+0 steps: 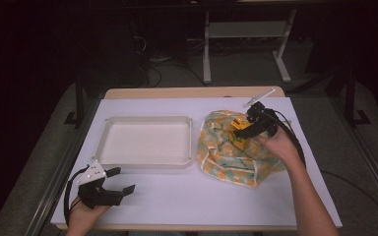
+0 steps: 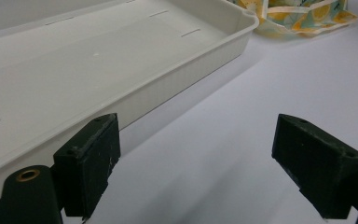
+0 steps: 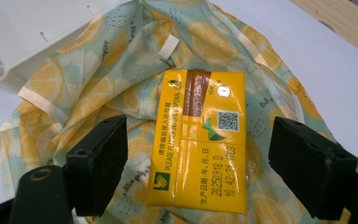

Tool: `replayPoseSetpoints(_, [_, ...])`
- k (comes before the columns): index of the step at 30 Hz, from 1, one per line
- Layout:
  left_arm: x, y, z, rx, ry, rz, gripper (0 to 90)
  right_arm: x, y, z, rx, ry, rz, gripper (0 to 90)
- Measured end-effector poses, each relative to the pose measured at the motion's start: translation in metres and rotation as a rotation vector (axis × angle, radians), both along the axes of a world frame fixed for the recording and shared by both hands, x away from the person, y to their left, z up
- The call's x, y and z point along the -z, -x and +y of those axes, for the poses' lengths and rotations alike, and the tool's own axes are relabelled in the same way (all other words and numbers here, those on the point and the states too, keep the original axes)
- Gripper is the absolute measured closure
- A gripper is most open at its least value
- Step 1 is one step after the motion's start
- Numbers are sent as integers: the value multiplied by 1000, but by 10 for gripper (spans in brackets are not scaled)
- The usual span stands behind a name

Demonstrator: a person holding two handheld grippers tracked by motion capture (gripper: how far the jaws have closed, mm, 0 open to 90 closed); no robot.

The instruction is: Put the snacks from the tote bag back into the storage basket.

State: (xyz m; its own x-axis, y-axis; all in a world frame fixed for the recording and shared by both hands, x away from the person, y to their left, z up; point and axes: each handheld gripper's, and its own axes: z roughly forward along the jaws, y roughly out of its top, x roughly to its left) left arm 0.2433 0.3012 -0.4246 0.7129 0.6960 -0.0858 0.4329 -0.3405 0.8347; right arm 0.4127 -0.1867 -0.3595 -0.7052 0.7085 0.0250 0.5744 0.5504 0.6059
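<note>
Right tongs (image 3: 198, 163) open, astride yellow carton (image 3: 200, 140) on lemon-print bag (image 3: 98, 88) | left tongs (image 2: 196, 163) open beside tray (image 2: 121, 60)

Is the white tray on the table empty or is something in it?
Empty. In the high view the white tray shows a bare floor, and the left gripper view shows the same; the yellow carton lies on the lemon-print bag beside it.

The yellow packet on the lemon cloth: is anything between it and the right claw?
Nothing visible is. The right claw is open, one jaw on each side of the yellow packet, which lies bare on the lemon cloth. No fold covers it.
</note>
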Motion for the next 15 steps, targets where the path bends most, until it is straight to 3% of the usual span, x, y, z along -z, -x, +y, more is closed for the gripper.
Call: replayPoseSetpoints(15, [-1, 0, 1, 1, -6, -1, 147, 6, -3, 9, 2, 55, -16, 263])
